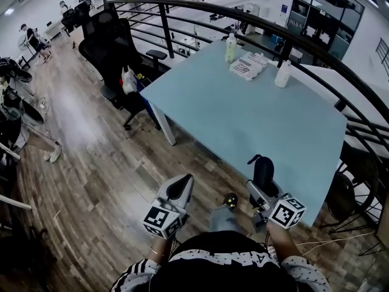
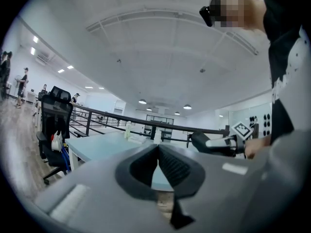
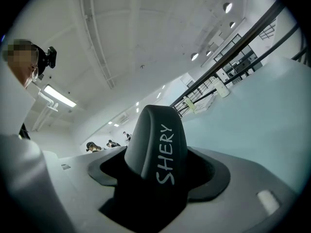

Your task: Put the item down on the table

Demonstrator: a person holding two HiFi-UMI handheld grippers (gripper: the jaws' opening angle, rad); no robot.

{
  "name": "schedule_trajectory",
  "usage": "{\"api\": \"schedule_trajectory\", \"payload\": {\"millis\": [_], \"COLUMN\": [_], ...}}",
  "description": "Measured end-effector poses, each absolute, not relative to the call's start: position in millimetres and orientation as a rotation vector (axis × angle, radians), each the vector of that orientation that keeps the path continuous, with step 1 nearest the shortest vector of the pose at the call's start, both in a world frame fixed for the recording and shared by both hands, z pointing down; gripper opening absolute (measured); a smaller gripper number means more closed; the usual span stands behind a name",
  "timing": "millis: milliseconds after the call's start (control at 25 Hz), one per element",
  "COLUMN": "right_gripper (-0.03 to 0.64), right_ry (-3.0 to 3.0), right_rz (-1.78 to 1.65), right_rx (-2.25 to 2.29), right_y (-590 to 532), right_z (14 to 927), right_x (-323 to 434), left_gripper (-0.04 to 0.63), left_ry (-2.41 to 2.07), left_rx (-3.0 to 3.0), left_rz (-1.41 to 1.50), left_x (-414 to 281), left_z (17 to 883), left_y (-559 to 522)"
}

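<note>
A black rounded case [image 3: 156, 147] with white lettering "SHERY" stands up between the jaws of my right gripper [image 3: 158, 181], which is shut on it. From the head view the black case [image 1: 262, 170] is held at the near edge of the light blue table [image 1: 243, 114], with the right gripper [image 1: 265, 190] just off that edge. My left gripper [image 1: 181, 186] hangs over the wood floor to the left of the table, jaws pressed together with nothing in them. In the left gripper view the left gripper [image 2: 158, 155] is shut, and the case [image 2: 200, 141] shows at the right.
At the table's far end stand two white bottles [image 1: 231, 46] [image 1: 282, 73] with a printed packet [image 1: 249, 66] between them. A black office chair [image 1: 112, 47] stands left of the table. A black railing [image 1: 243, 17] curves behind and to the right of it.
</note>
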State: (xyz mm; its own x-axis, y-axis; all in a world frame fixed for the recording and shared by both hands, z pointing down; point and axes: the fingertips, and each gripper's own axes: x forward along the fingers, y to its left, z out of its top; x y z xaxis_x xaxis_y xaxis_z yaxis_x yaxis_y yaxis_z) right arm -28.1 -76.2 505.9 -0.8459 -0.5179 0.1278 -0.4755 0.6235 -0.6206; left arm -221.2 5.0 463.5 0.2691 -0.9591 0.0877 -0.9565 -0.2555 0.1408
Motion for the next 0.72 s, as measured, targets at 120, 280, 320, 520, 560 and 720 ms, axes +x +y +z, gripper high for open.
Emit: {"api": "schedule_trajectory", "payload": {"millis": [120,280,320,520,560,720], "right_gripper": [0.38,0.38,0.38,0.38,0.38,0.38], "right_ry": [2.777,2.793,2.793,2.789,2.789,2.772], "right_rz": [-1.033,-1.042,-1.044,-1.059,-1.062,-1.069], "right_rx": [-0.846,-0.834,-0.83,-0.824,-0.827,-0.85], "right_y": [-92,-116,-122,-147,-153,-175], "right_z": [505,505,505,512,513,515], "right_x": [-37,-46,-49,-57,-56,-53], "left_gripper": [0.0,0.0,0.0,0.0,0.0,0.0], "left_ry": [-1.808,-1.826,-1.83,-1.839,-1.838,-1.821], "left_rx": [2.356,2.338,2.335,2.315,2.315,2.321], "left_rz": [-0.017,-0.026,-0.027,-0.022,-0.022,-0.022], "left_x": [-230,-239,-242,-252,-252,-251], "left_z": [466,464,464,472,473,474], "left_y": [-9,-32,-37,-63,-70,-95]}}
